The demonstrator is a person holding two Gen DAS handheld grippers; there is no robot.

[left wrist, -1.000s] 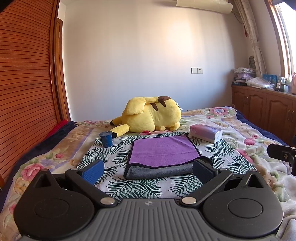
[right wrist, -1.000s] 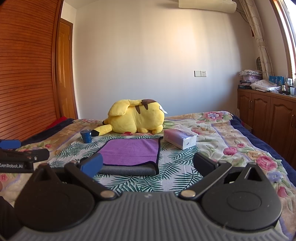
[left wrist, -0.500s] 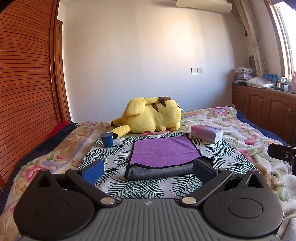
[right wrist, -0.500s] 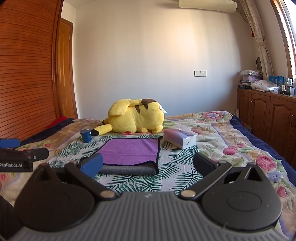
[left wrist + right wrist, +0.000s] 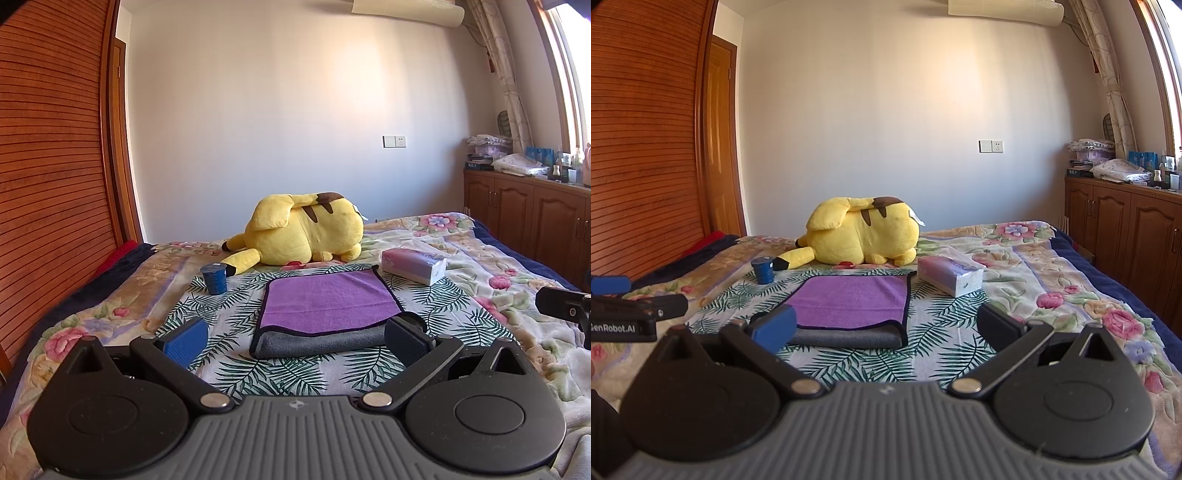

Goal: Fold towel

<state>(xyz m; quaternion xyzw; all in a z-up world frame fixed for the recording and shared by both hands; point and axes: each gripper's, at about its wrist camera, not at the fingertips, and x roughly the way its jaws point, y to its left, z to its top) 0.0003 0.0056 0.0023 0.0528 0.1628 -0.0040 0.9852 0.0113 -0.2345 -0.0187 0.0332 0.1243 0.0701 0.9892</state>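
Note:
A towel (image 5: 328, 301), purple on top with a grey underside and dark edging, lies flat on the bed's leaf-patterned sheet (image 5: 295, 373); it also shows in the right wrist view (image 5: 855, 301). Its near edge shows a grey fold. My left gripper (image 5: 295, 341) is open and empty, just short of the towel's near edge. My right gripper (image 5: 886, 326) is open and empty, near the towel's near right corner. The left gripper's side (image 5: 628, 314) shows at the left of the right wrist view.
A yellow plush toy (image 5: 306, 230) lies behind the towel. A small blue cup (image 5: 214, 278) stands at the left and a tissue pack (image 5: 413, 266) at the right. Wooden wardrobe (image 5: 48, 184) on the left, cabinets (image 5: 524, 218) on the right.
Both grippers have drifted slightly; the towel sits a touch higher in both views. Nothing was taken hold of or let go.

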